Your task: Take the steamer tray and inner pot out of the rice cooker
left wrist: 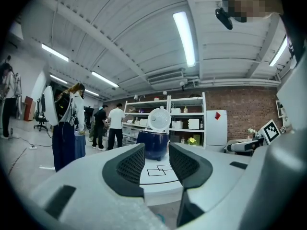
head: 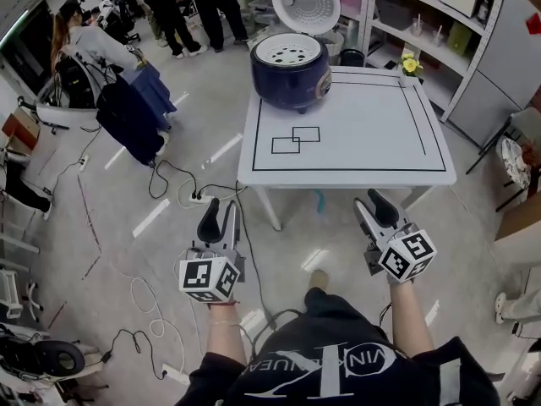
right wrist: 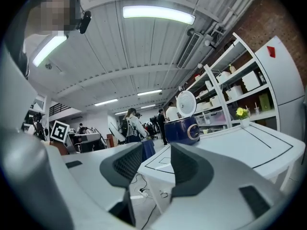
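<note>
Dark blue rice cooker [head: 290, 73] on white surface [head: 355, 142], white lid [head: 305, 1] raised, exposing white perforated steamer tray [head: 288, 54] for lifting; left gripper [head: 221, 211], right gripper [head: 370, 203] empty, jaws apart, well short.

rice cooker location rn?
Head view, upper middle: the rice cooker stands on the far left corner of the white table, its lid open, with the steamer tray in it and the shelves just behind.

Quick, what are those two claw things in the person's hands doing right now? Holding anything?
Left gripper: open, holding nothing.
Right gripper: open, holding nothing.
</note>
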`<state>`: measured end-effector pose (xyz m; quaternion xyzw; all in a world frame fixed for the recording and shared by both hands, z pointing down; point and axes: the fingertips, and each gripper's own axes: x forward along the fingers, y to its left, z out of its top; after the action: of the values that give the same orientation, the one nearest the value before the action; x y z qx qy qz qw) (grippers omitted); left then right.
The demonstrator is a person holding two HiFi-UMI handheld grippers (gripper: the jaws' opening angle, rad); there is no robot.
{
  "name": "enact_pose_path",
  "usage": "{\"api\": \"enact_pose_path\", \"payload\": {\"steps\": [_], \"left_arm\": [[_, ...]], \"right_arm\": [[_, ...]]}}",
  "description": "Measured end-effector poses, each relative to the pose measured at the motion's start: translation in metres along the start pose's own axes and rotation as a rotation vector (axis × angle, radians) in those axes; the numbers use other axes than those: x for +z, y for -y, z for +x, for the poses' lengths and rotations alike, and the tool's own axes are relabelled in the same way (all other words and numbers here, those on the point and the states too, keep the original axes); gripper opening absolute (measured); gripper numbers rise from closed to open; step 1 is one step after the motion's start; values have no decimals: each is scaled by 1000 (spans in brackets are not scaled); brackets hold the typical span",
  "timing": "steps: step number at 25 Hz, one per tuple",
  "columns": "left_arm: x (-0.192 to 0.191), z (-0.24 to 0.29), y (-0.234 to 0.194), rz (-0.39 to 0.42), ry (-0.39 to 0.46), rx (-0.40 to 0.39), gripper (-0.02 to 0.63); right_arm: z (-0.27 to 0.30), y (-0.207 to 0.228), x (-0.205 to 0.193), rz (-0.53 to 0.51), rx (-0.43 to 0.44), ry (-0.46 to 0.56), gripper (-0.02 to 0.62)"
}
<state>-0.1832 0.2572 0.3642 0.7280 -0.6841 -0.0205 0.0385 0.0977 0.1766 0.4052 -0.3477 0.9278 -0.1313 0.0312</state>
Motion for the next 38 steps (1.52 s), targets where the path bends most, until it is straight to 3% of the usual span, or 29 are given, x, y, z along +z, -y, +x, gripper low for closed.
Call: {"api": "enact_pose_path", "payload": {"steps": [10,18,22,38], "left_arm": [[7,98,-22,-12,11,-4,129],[6,145,-31,-91,9,-3,129],[9,163,-34,-28,-20,-2,129],[18,308,-78,-42,-25,-68,129]], "right_arm": [[76,51,17,-13,19,-10,167],[110,77,23,-20,30,-22,167],[126,86,25,-3,39,-31,167],[248,150,47,12,9,-30,167]]}}
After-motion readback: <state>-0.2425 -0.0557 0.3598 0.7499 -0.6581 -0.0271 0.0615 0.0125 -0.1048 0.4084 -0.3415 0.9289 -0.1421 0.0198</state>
